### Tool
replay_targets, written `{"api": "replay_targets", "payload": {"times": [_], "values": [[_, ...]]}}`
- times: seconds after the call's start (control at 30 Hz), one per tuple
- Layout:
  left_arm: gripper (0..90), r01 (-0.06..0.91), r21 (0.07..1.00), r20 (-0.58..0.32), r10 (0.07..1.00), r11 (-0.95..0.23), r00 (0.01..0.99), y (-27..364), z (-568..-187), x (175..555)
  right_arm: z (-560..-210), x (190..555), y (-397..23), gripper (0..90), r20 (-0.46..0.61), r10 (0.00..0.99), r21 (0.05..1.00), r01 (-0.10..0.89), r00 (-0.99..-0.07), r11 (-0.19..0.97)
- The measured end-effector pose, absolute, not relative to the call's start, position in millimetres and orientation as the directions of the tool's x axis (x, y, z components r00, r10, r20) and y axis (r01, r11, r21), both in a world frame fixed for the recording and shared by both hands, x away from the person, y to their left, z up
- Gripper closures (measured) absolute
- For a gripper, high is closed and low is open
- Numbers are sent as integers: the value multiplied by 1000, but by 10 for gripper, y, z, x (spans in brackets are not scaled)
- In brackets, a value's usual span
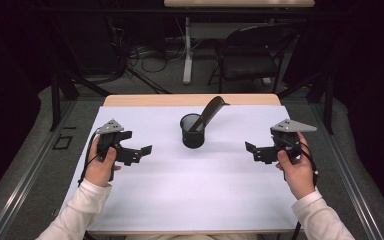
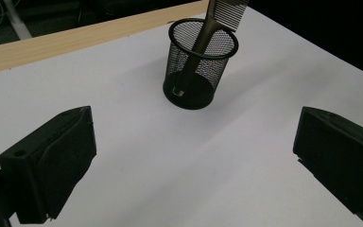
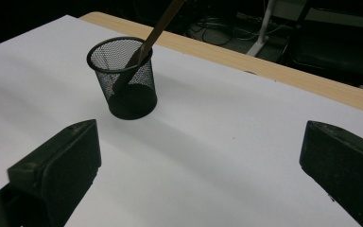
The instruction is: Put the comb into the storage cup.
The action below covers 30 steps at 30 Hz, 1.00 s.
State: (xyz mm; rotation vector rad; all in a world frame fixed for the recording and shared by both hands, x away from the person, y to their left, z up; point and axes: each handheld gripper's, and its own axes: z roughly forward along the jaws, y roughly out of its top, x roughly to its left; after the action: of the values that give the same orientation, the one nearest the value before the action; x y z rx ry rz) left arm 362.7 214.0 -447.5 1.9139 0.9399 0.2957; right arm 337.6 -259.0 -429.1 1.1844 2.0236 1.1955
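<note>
Standing on the white table, the black mesh cup sits near the far middle, between my two grippers and well apart from each, with a dark comb leaning inside it, teeth end up and tilted to the right. My left gripper hangs over the table's left side with its jaws spread wide, holding nothing. My right gripper hangs over the right side, jaws equally wide apart and empty.
</note>
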Motion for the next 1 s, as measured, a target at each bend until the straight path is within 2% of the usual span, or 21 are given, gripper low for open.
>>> {"api": "replay_targets", "payload": {"times": [0.57,1.0], "values": [[5,472,852,-163,741,-228,651,2470,-4582,3361,-4553,3137,-2712,0,18,886,872,441,-463,213],[5,485,857,-191,766,-175,614,2726,-4768,3168,-4806,2967,-2811,0,43,903,864,470,-427,181]]}}
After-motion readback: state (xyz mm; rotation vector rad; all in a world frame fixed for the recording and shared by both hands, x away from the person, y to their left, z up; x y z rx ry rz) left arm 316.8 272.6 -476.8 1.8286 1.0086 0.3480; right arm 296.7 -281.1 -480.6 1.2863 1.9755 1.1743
